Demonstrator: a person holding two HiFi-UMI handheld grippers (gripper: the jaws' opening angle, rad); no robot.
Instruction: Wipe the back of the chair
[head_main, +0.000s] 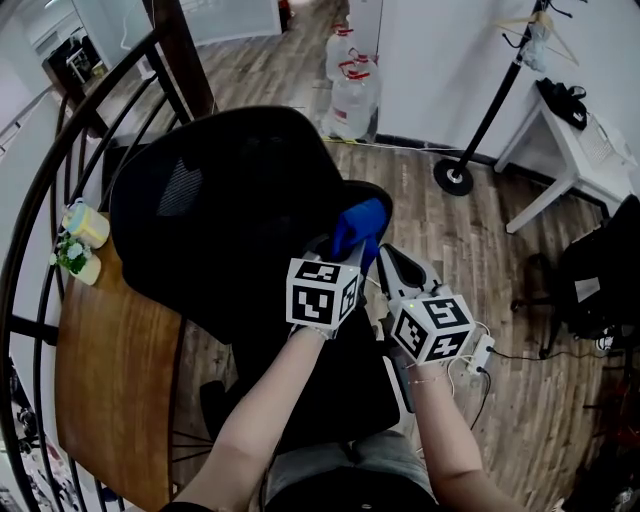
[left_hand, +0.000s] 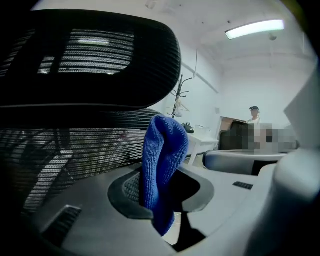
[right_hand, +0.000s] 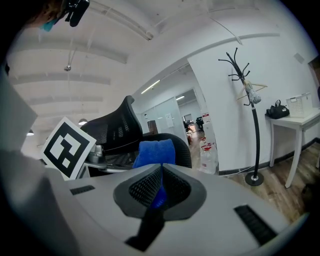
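Tightly clenched on plush cloth (left_hand: 163, 160) by mesh chair (head_main: 225, 205): left claw (left_hand: 161, 194), seemingly right claw (right_hand: 160, 175).

No legible text, brand or number in any view. Red labels on the water bottles (head_main: 352, 98) are too small to read.

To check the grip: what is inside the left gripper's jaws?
The left gripper pinches a blue cloth, folded upright before the chair back. The pinched middle is covered by the jaws.

Chair back (head_main: 225, 200) close ahead, table (head_main: 110, 370) left
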